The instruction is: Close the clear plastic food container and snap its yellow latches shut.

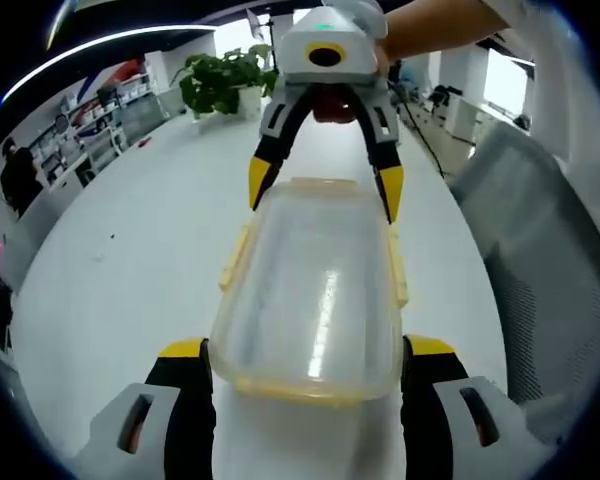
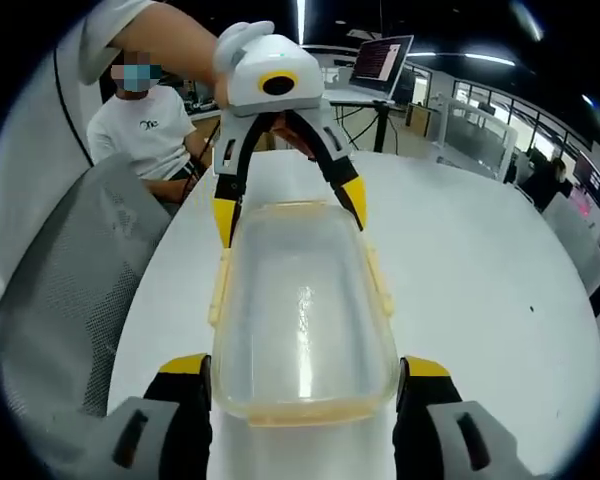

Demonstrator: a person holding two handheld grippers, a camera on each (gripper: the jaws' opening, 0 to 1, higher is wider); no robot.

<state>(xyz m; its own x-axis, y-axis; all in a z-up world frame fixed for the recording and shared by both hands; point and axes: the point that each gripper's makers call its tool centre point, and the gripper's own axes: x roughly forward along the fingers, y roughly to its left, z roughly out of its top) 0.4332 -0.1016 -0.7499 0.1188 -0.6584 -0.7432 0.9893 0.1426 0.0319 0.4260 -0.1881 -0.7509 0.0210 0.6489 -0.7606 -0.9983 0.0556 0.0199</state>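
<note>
A clear plastic container (image 1: 310,290) with its lid on lies lengthwise on the white table (image 1: 130,280). Yellow latches (image 1: 235,262) run along its long sides and flare slightly outward. My left gripper (image 1: 307,350) is open, its yellow-tipped jaws flanking the container's near end. The right gripper (image 1: 325,185) faces it from the far end, open, with a tip at each far corner. In the right gripper view, the same container (image 2: 300,310) lies between my right gripper (image 2: 307,365) and the left gripper (image 2: 290,205) opposite. I cannot tell whether any jaw touches the plastic.
A grey mesh chair (image 1: 540,250) stands close along one side of the table (image 2: 480,280); it is also in the right gripper view (image 2: 70,280). A potted plant (image 1: 220,80) sits beyond the far end. A seated person (image 2: 145,130) and a laptop (image 2: 380,60) are behind.
</note>
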